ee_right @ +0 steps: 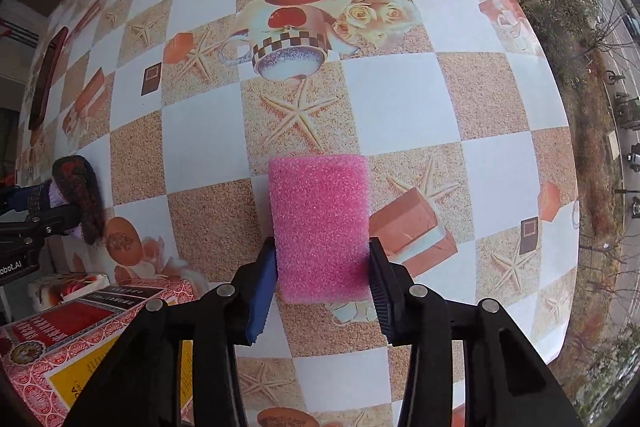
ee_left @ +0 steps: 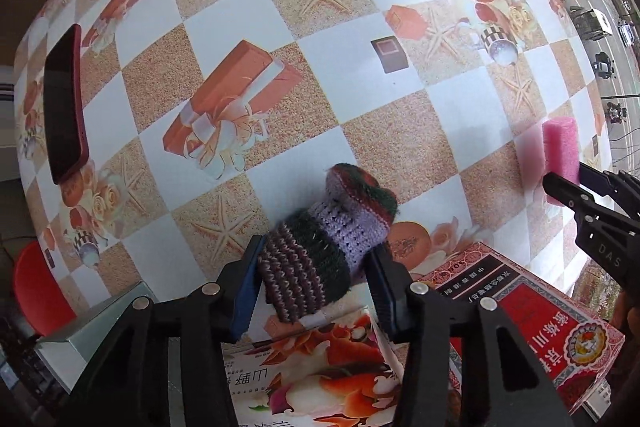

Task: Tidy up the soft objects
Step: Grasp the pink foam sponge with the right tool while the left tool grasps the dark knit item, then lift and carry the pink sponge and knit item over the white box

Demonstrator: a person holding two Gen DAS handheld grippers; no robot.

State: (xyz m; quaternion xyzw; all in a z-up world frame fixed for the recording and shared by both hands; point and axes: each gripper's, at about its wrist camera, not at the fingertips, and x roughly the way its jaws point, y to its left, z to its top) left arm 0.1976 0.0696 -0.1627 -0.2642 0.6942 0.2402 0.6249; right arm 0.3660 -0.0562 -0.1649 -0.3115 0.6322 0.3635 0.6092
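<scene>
1. Left gripper (ee_left: 312, 291) is clamped on the striped purple-green knitted sock (ee_left: 320, 247), just above the checkered tablecloth (ee_left: 240, 39). Floppy, so grab mid-body.
2. Right gripper (ee_right: 322, 287) pinches the pink rectangular foam sponge (ee_right: 320, 223): light, squishy, go gentle.

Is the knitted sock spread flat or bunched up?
Bunched up: the knitted sock is folded into a thick lump, squeezed between the left hand-held gripper pads.

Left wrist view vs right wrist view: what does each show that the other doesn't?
Left wrist only: the left gripper shut on the knitted sock, seen straight on; a green metal box corner; a red stool.
Right wrist only: the right gripper gripping the pink sponge face-on; a yellow panel on the red box.
Both: sock, sponge, red box, floral box, dark phone, patterned tablecloth.
</scene>
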